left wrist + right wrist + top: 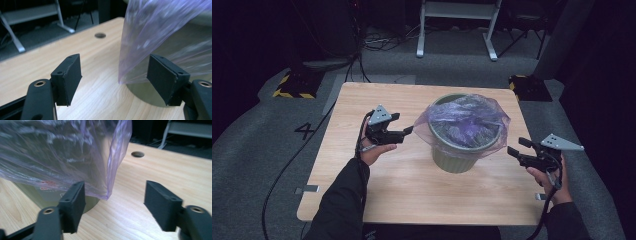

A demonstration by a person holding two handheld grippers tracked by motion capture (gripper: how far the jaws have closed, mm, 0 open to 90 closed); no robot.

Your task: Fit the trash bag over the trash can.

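A green bin [455, 152] stands mid-table on the wooden table [412, 192], with a translucent purple bag [468, 119] lining it and draped over its rim. My left gripper [403, 124] hovers just left of the bin, pointing at the bag's overhang. Its jaws stand open [117, 75], and the bag's loose edge [155, 32] hangs between them, touching neither pad. My right gripper [515, 146] sits to the bin's right. It is open too [115, 202], with the bag's corner [110, 182] hanging just ahead of the gap, in front of the bin wall [47, 195].
A round hole [100, 35] pierces the tabletop near its far edge. Beyond the table lie grey carpet, cables, a white metal frame [457, 30] and two yellow-and-black striped bases [294, 86]. Bare wood surrounds the bin on every side.
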